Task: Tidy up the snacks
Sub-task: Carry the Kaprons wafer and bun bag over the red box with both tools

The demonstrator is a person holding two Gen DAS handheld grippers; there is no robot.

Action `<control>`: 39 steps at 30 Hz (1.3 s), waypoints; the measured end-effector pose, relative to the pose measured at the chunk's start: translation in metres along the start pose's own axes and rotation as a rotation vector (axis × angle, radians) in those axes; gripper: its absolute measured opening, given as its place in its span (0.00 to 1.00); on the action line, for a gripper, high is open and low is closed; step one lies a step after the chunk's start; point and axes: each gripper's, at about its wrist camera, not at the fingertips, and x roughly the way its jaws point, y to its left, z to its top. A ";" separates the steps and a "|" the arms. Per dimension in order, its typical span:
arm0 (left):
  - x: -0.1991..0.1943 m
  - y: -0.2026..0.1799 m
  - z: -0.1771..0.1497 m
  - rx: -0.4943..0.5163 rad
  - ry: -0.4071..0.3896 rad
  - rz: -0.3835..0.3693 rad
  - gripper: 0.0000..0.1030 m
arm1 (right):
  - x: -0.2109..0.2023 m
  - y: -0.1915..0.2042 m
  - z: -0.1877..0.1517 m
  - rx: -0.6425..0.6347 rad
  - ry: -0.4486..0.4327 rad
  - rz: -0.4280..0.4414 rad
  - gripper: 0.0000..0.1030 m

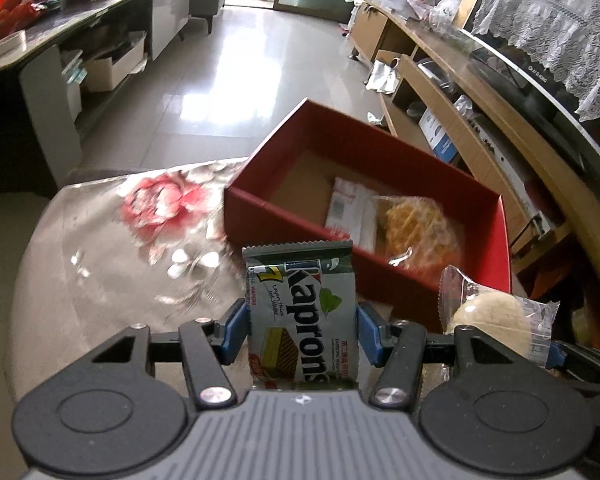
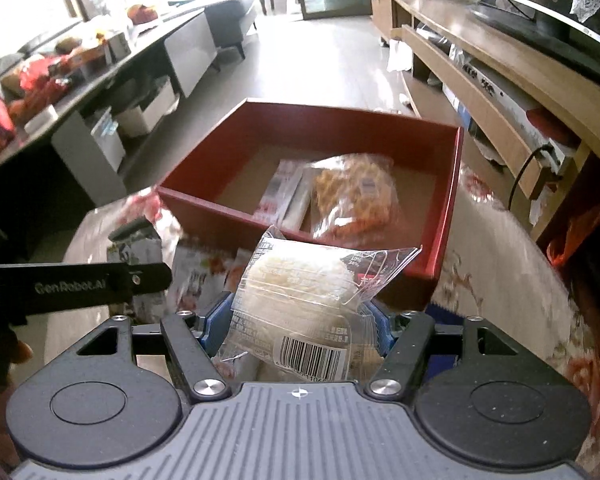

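Left tool (image 1: 302, 334) clamped on a Kaprons wafer packet (image 1: 302, 320), blue pads pressing both side edges, packet upright with its crimped top edge toward 12 o'clock. Right tool (image 2: 300, 326) clamped on a clear-wrapped pale round pastry (image 2: 300, 296), barcode end nearest the camera, wrapper's loose corner sticking out toward 2 o'clock. In the left wrist view that same pastry shows at 4 o'clock of the wafer packet, close beside it, not touching as far as can be told. Red cardboard box (image 1: 260, 208), open top, sits on the tabletop (image 1: 100, 248) covered in a glossy floral cloth; box lies at 12 to 1 o'clock of both tools, beyond the held snacks. Inside the box: a white-and-red flat packet (image 2: 284, 196) and at its 3 o'clock, touching or overlapping, a clear bag of orange-yellow fried snack (image 2: 352, 196). Both held snacks hang above the tabletop near the box's near wall, neither inside it. In the right wrist view, more packets (image 2: 198, 276) lie on the tabletop at 10 o'clock of the pastry, blurred, print unreadable. The left tool's black arm crosses at 9 o'clock there.
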 end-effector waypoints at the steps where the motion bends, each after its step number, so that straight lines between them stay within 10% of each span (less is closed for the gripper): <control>1: 0.002 -0.002 0.004 0.002 -0.003 -0.001 0.57 | 0.001 -0.001 0.003 0.005 -0.004 0.000 0.72; 39: 0.107 -0.039 0.084 0.019 -0.007 0.061 0.57 | 0.087 -0.039 0.074 0.050 -0.006 -0.057 0.72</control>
